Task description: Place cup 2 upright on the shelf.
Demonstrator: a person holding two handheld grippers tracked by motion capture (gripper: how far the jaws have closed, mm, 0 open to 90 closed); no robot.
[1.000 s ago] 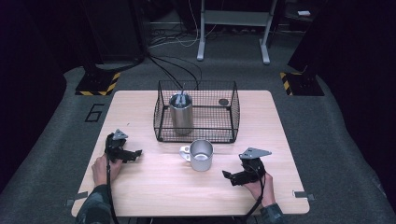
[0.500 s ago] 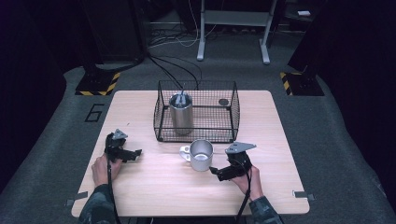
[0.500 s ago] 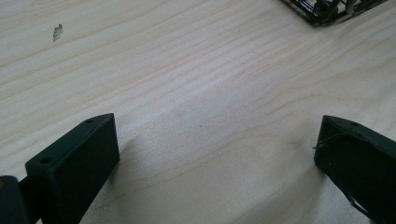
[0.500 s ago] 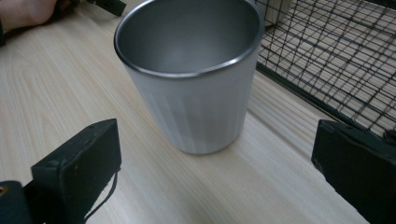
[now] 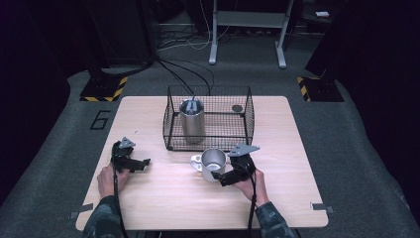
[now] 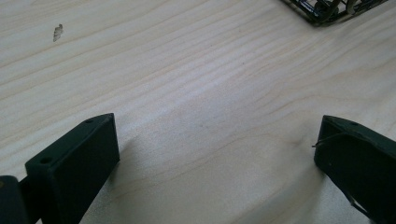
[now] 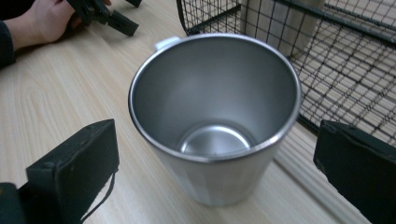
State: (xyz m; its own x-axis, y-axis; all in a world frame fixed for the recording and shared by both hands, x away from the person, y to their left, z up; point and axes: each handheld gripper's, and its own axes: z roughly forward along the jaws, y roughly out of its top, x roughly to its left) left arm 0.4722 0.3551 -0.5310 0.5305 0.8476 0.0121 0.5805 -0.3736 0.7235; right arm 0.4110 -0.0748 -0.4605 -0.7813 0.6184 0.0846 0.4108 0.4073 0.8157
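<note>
the right gripper has its jaws spread wide, one on each side of the mug, neither touching it; the mug's steel wall stands in the gap between them with bare wood showing on both sides. the mug is upright and empty, its round rim facing up and its white handle on the far side from this gripper. in the high view the right gripper sits just at the mug's near right edge, held by the right hand, and the mug stands on the tabletop just in front of the basket, near it but apart.

the left gripper also has its jaws released and far apart, with nothing between them but plain wood grain; they lie low over the tabletop. a corner of the basket's wire shows at the top right of that view. in the high view the left gripper rests at the left part of the tabletop, well apart from the mug, with the left hand behind it and its jaws pointing toward the right.

the basket is black wire, open at the top, set at the middle of the tabletop's far half. inside it, at its left side, a tall steel cup stands upright, and a small dark round thing lies on the basket's floor near its far right corner; what it is cannot be told. cables run over the grey floor behind the tabletop.
</note>
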